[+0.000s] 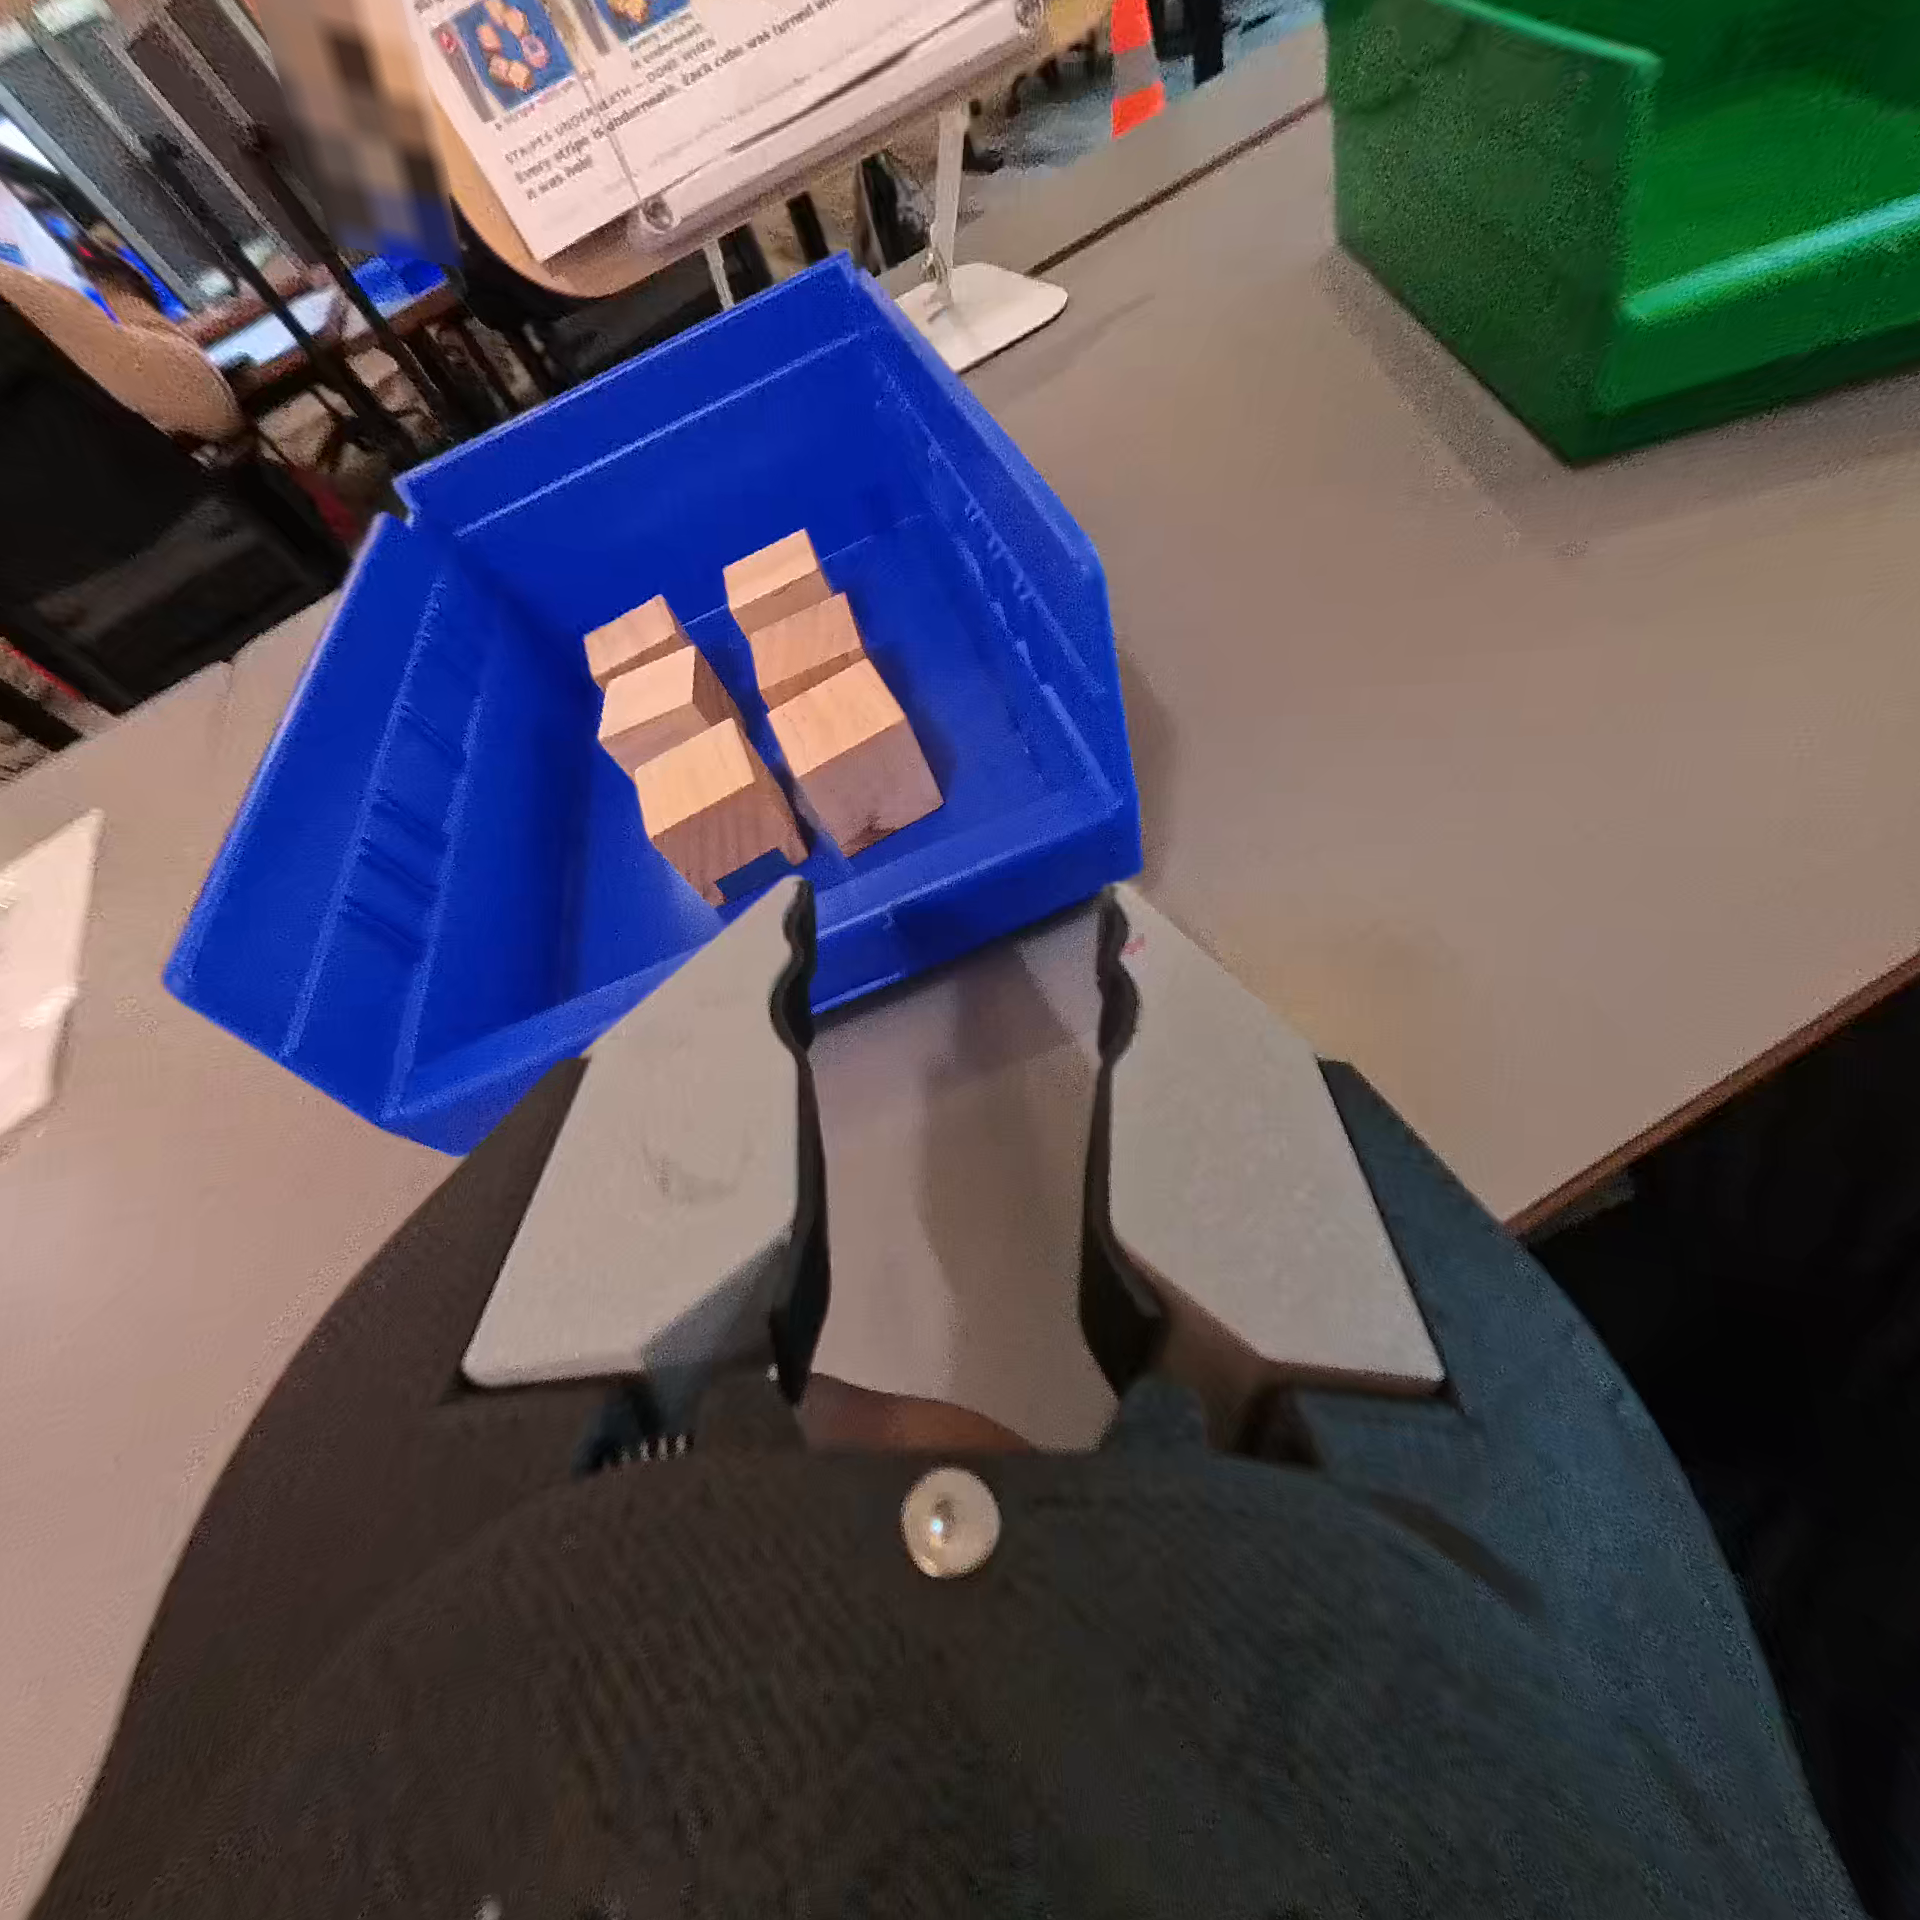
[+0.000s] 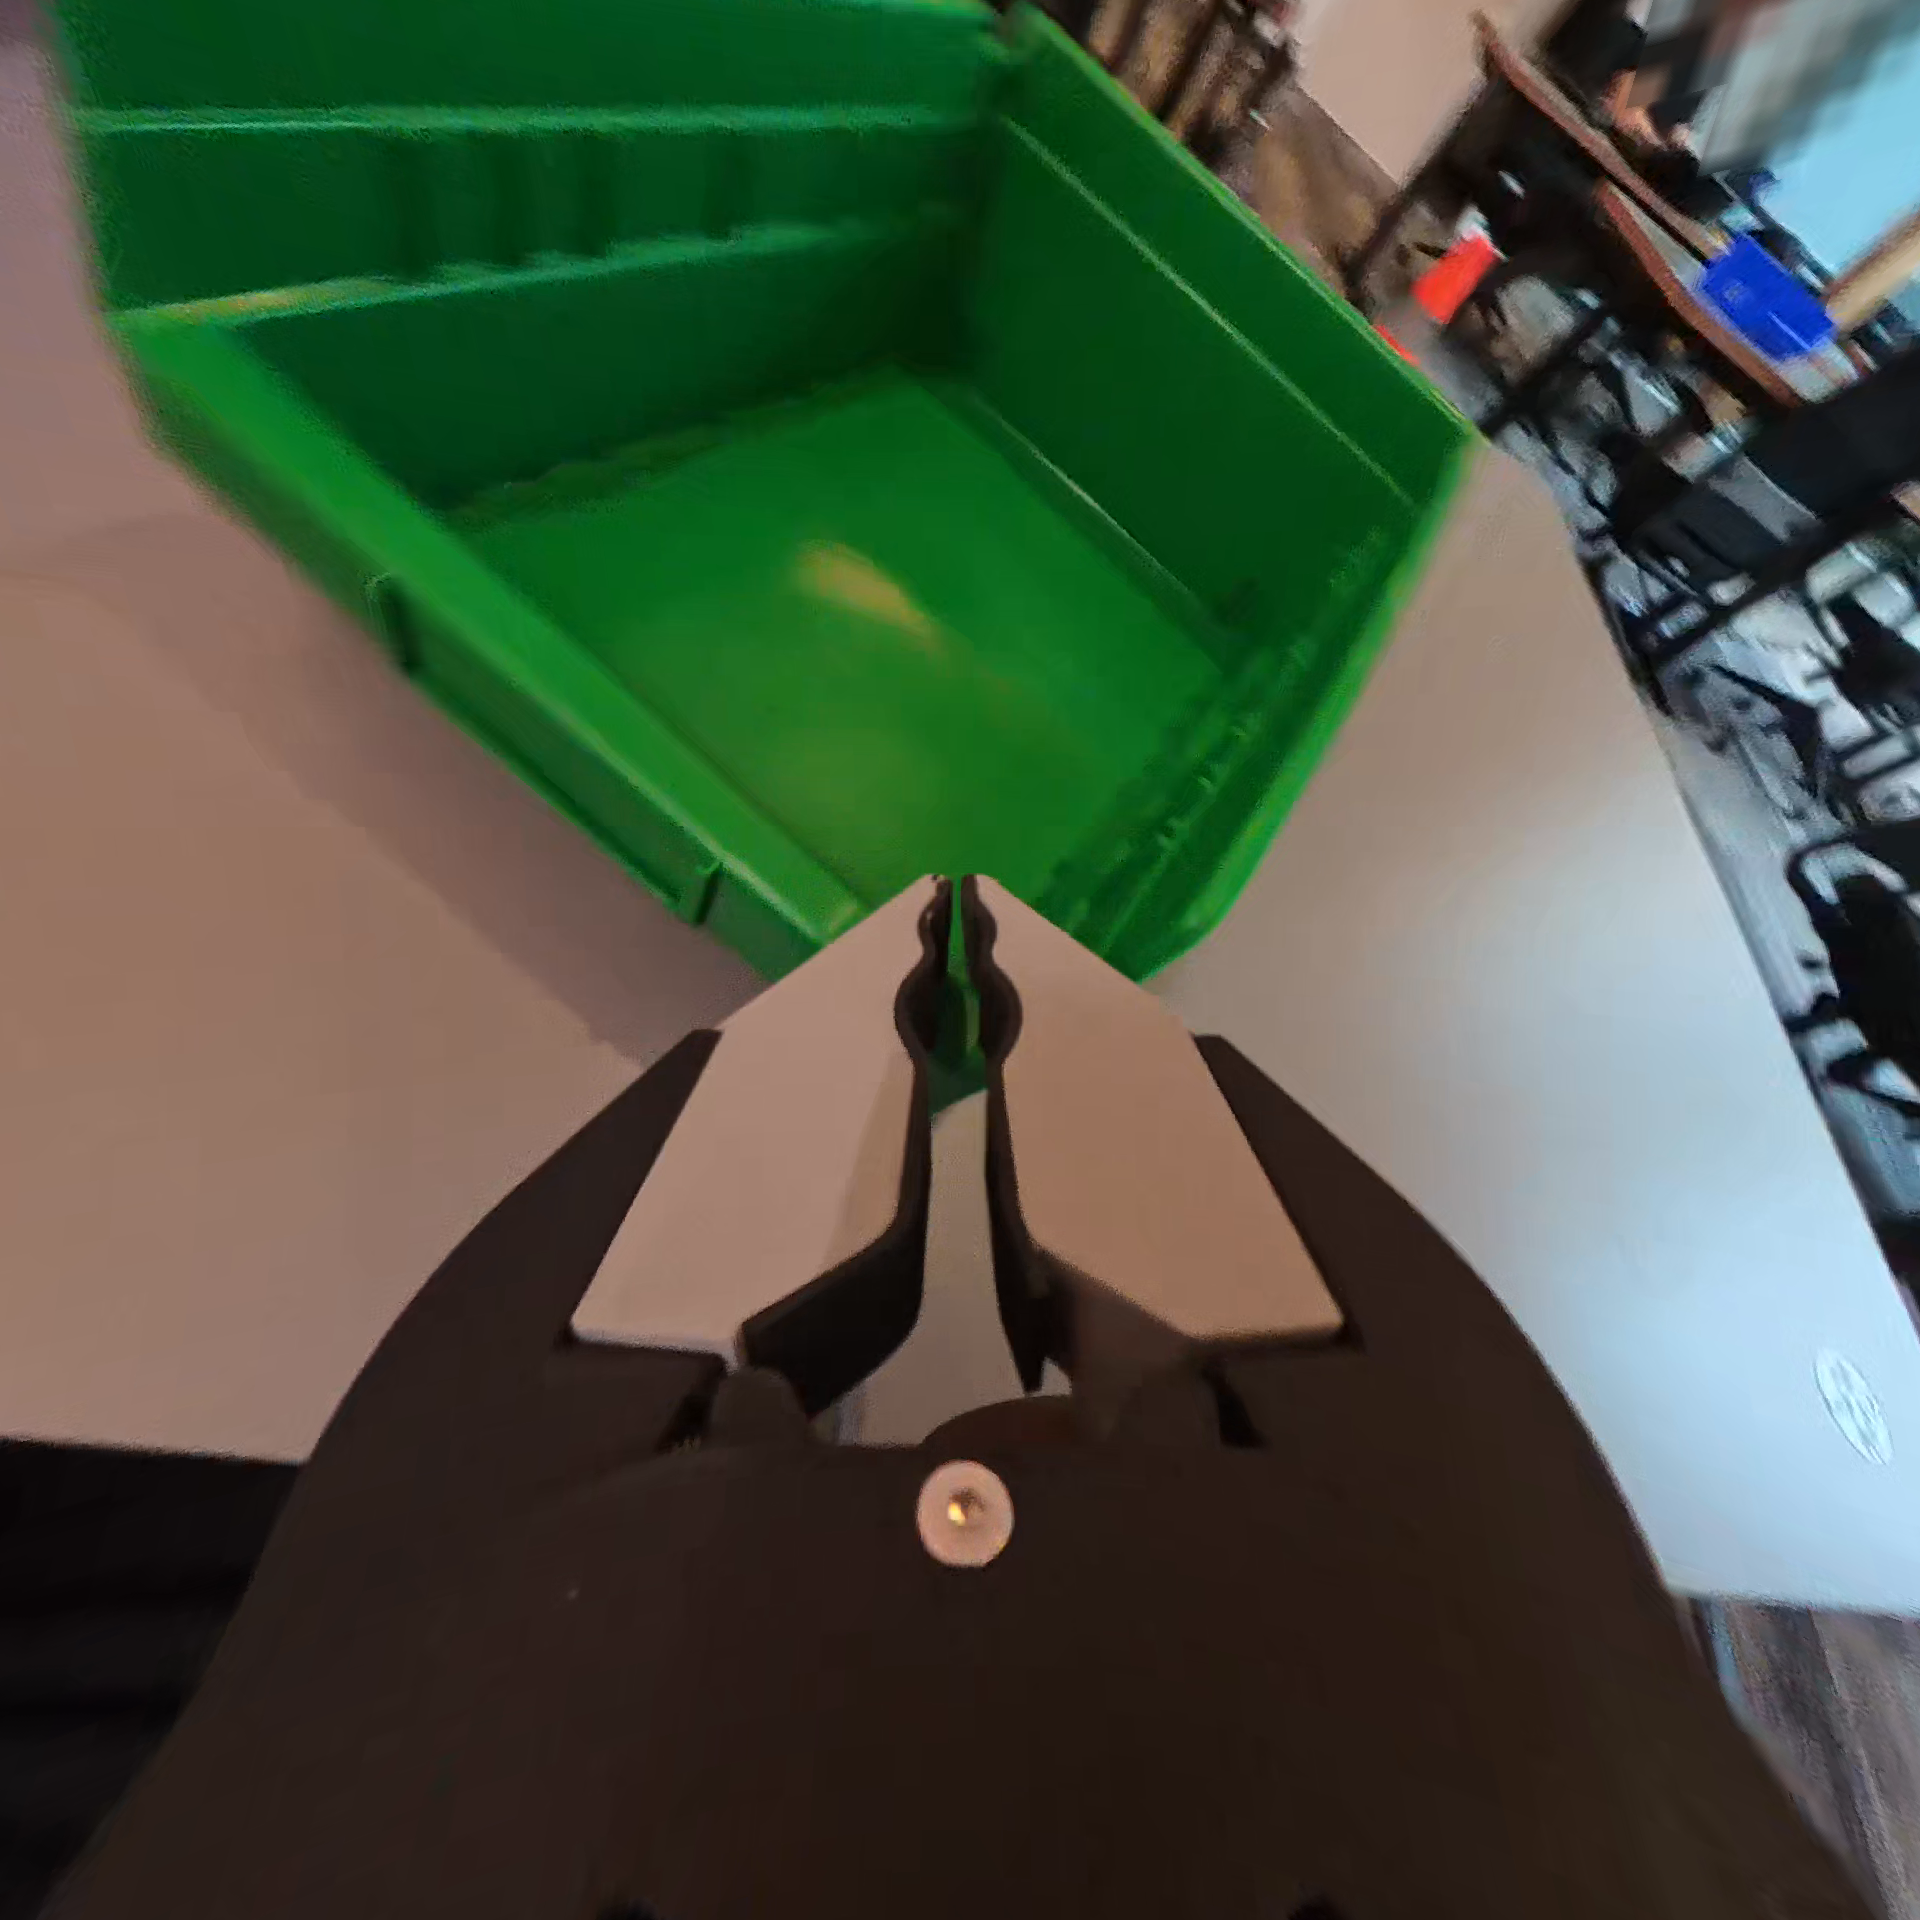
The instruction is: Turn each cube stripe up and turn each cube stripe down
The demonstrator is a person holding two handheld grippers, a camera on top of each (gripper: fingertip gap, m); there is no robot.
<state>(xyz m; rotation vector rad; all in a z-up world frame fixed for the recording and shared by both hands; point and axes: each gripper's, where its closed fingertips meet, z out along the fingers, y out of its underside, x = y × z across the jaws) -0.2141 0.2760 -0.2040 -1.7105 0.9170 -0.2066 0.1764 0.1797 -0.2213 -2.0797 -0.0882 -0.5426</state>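
Several plain wooden cubes (image 1: pixel 769 707) stand in two rows on the floor of a blue bin (image 1: pixel 343 831) in the left wrist view. No stripe shows on their visible faces; the nearest left cube (image 1: pixel 707 800) has a dark mark at its bottom edge. My left gripper (image 1: pixel 956 904) is open and empty, just in front of the bin's near low wall. My right gripper (image 2: pixel 954 883) is shut and empty, at the near corner of a green bin (image 2: pixel 1091 343) with nothing in it.
The green bin also shows at the far right in the left wrist view (image 1: pixel 1621 229). A sign on a white stand (image 1: pixel 727 104) stands behind the blue bin. White paper (image 1: pixel 42 935) lies at the left. The table edge (image 1: pixel 1714 1091) runs close on the right.
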